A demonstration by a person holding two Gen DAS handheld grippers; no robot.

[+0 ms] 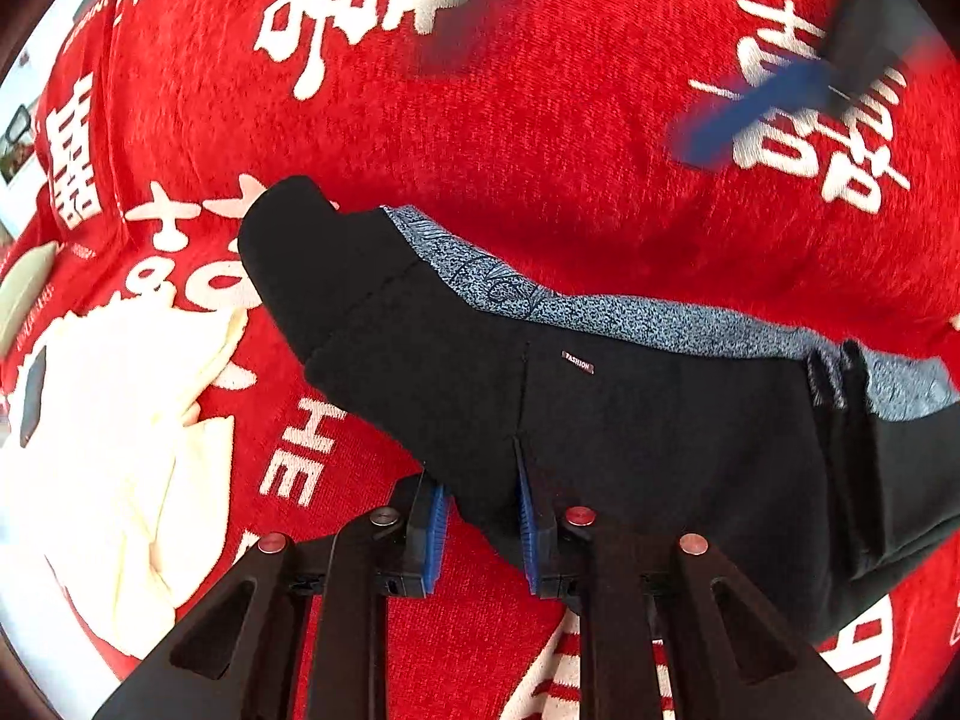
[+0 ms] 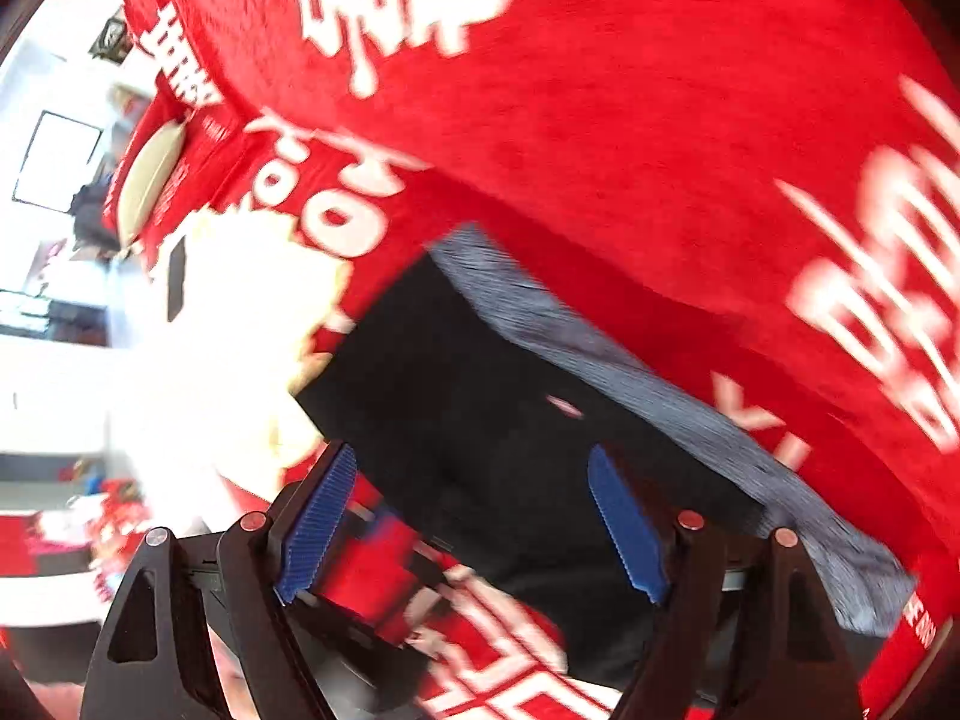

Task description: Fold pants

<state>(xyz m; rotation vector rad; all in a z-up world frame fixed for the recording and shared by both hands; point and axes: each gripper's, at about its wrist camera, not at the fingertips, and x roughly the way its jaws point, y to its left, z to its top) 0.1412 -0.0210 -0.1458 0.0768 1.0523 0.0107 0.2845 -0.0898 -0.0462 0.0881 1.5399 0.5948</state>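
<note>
We saw a red blanket [image 1: 540,138] with white characters covering the surface. Beyond it stood a bright white wall [image 2: 66,60] bearing a dark-framed panel [image 2: 57,159].

Black pants [image 1: 600,420], speckled grey waistband [image 1: 690,324]

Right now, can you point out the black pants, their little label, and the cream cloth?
black pants [image 1: 630,450], left wrist view, on the plain black fabric
label [image 1: 578,362], left wrist view, on the small tag's middle
cream cloth [image 1: 138,420], left wrist view, on its crumpled middle
</note>
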